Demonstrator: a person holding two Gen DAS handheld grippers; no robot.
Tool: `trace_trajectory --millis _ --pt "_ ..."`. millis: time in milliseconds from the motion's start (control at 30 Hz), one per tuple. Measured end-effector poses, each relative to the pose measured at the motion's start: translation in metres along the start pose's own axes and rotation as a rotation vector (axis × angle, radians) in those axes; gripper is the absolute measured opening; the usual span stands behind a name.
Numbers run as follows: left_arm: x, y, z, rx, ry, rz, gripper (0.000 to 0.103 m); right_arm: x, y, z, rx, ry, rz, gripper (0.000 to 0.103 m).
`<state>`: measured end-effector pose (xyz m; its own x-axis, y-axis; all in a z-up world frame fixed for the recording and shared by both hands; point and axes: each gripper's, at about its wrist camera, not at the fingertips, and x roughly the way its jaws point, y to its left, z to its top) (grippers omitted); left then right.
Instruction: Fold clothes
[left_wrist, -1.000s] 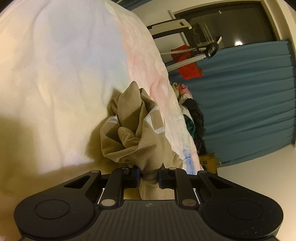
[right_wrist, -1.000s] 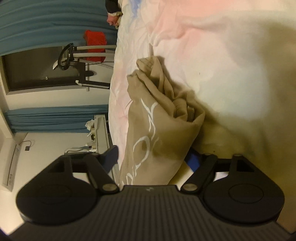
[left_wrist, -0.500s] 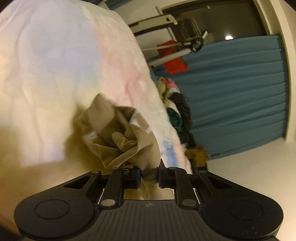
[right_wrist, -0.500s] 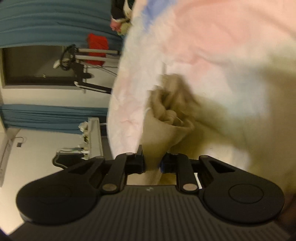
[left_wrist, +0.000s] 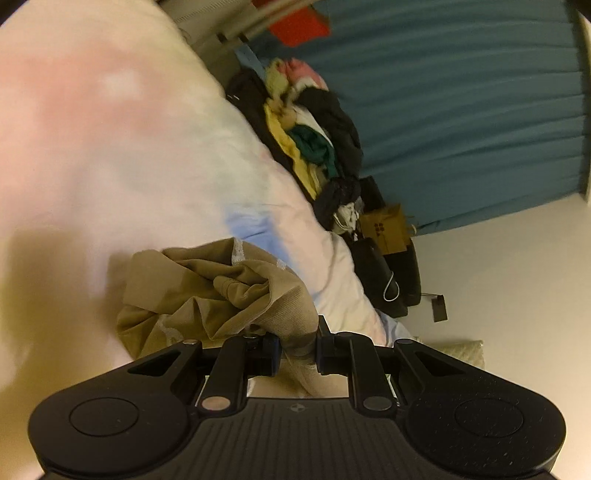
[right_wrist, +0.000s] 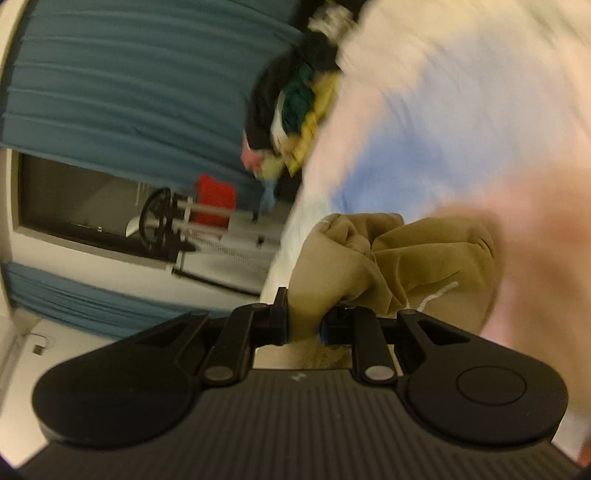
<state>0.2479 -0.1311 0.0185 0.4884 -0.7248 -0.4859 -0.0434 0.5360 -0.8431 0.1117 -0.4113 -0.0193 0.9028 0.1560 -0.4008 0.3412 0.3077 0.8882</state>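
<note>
Left wrist view first: we see a brown paper bag (left_wrist: 386, 229) standing on the floor at the far right by the teal curtain (left_wrist: 461, 110), its contents hidden from us, and a dark printed mark on its side is too small for us to read. Beside it, at the far edge of the bed (left_wrist: 129, 147), a heap of clothes (left_wrist: 314, 140) in black, yellow, green and pink lies piled up. Our left tool (left_wrist: 297, 349) is clamped on a bunched fold of the tan garment (left_wrist: 221, 291), which spreads crumpled just beyond the fingers and rests against the pale pastel bedding. In the right wrist view we find the right tool (right_wrist: 303, 323) has just been closing, and its jaws now pinch another gathered fold of the same tan garment (right_wrist: 399, 258), the cloth bulging up and to the right of the fingers. White printed lines cross the fabric, but we cannot make out any letters. Motion blur smears the bedding in this view.
</note>
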Motion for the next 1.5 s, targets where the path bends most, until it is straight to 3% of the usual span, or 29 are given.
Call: trace_trajectory --millis 133,267,367,533,733,867,1033,1133,1367,1400,1433,1467,1500 --pt "0.086 -0.062 0.041 0.112 -0.039 0.007 0.018 0.038 0.029 0.065 -0.132 -0.143 0.008 0.019" --pt "0.161 -0.083 0.067 0.178 -0.078 -0.011 0.018 0.08 0.031 0.116 -0.182 -0.221 0.015 0.019" --pt "0.2 -0.061 0.057 0.251 -0.078 0.002 0.018 0.113 0.003 0.128 -0.222 -0.245 -0.015 0.019" --pt "0.228 0.019 0.028 0.345 0.01 0.04 0.018 0.137 -0.083 0.105 -0.176 -0.163 -0.088 0.019" --pt "0.214 0.068 -0.006 0.457 0.086 0.112 0.018 0.117 -0.143 0.048 -0.15 -0.098 -0.134 0.019" --pt "0.208 0.072 -0.019 0.519 0.08 0.163 0.023 0.108 -0.163 0.034 -0.012 -0.041 -0.147 0.02" --pt "0.182 0.054 -0.034 0.587 0.083 0.232 0.033 0.076 -0.142 0.024 -0.043 0.0 -0.225 0.021" --pt "0.146 0.027 -0.052 0.675 0.062 0.225 0.038 0.047 -0.116 0.017 -0.125 -0.004 -0.222 0.021" --pt "0.048 -0.036 -0.089 0.828 -0.044 0.175 0.058 -0.024 -0.039 -0.005 -0.401 -0.083 -0.211 0.021" --pt "0.032 -0.044 -0.094 0.842 -0.068 0.173 0.067 -0.034 -0.028 -0.011 -0.452 -0.102 -0.232 0.024" --pt "0.017 -0.051 -0.099 0.857 -0.091 0.17 0.073 -0.045 -0.017 -0.017 -0.504 -0.116 -0.241 0.034" --pt "0.001 -0.057 -0.104 0.873 -0.115 0.164 0.086 -0.056 -0.009 -0.023 -0.548 -0.123 -0.24 0.044" --pt "-0.016 -0.064 -0.11 0.889 -0.138 0.156 0.094 -0.065 0.0 -0.03 -0.588 -0.135 -0.233 0.07"
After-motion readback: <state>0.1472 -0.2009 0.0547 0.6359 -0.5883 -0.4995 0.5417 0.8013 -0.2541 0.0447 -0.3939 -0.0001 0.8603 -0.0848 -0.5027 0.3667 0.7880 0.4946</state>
